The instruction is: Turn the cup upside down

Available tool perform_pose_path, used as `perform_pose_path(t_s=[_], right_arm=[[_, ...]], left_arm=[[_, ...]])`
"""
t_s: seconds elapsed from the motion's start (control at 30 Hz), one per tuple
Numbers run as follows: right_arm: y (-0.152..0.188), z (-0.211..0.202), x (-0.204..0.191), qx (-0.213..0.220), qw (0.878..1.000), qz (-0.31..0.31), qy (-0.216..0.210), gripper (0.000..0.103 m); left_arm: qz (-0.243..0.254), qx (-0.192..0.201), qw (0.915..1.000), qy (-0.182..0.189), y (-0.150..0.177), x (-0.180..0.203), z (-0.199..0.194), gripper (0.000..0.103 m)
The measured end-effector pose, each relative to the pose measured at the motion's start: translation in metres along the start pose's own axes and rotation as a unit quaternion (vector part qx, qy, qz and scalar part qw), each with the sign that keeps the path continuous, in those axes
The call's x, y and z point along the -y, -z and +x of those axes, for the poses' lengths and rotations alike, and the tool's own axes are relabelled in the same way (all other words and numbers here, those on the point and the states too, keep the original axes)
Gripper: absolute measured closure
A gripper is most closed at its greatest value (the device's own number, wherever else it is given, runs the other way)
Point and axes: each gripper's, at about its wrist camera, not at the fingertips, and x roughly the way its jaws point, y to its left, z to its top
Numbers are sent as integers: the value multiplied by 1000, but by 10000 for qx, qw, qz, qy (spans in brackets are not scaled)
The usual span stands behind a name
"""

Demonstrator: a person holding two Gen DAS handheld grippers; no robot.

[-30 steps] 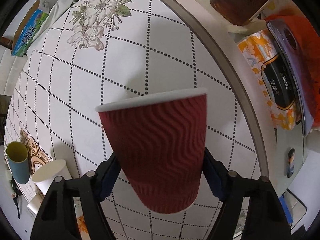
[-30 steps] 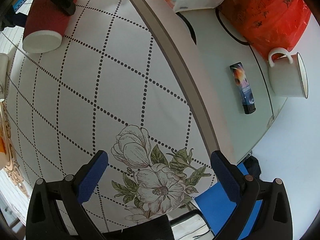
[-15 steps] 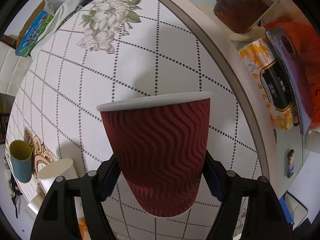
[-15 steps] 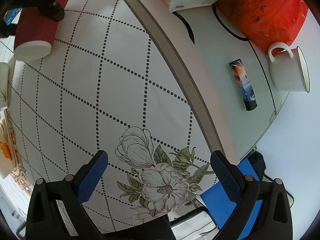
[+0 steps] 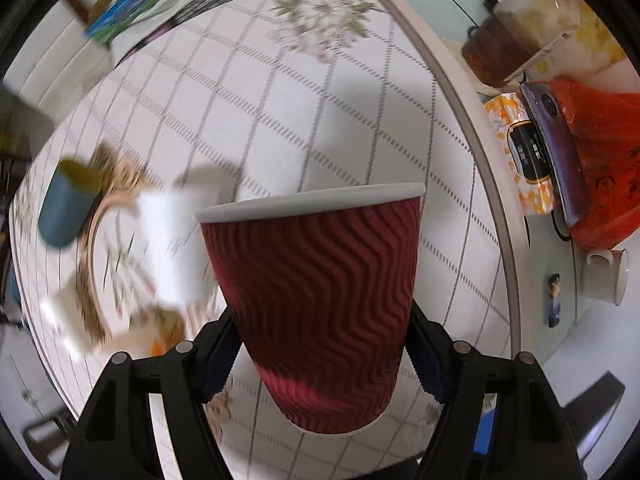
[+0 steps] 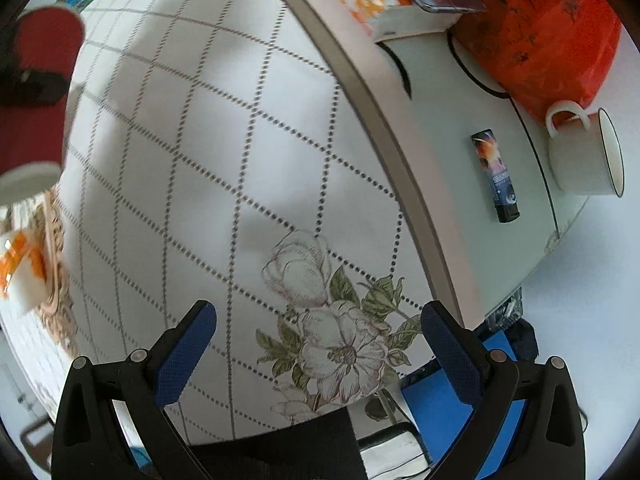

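A dark red ribbed paper cup (image 5: 320, 304) with a white rim is clamped by its lower half in my left gripper (image 5: 324, 356), held in the air above the white dotted tablecloth (image 5: 280, 92). Its rim points away from the camera. In the right wrist view the same cup (image 6: 36, 92) shows blurred at the far left, rim pointing down toward the table, with the left gripper across it. My right gripper (image 6: 316, 344) is open and empty above the flower print near the table's edge.
A blue cup (image 5: 64, 208) and a white paper cup (image 5: 172, 248) stand blurred to the left. A tissue box (image 5: 520, 152), a phone (image 5: 556, 148), an orange bag (image 6: 536, 28), a white mug (image 6: 588, 152) and a small dark stick (image 6: 496, 176) lie on the glass side.
My left gripper has swung with the red cup, so the blue and white cups moved toward the middle of its view. In the right view the cup has shifted further left and lower.
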Motion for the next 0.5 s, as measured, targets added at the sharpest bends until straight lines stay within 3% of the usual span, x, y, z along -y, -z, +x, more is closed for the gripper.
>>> perform_pose_path(t_s=[0.2, 0.5], right_arm=[[22, -13, -16, 106, 9980, -590, -179, 0], [76, -24, -60, 101, 9891, -1410, -415, 0]], left_arm=[[-657, 53, 9978, 60, 93, -29, -30, 31], [-1667, -242, 9851, 336, 180, -71, -28, 31]])
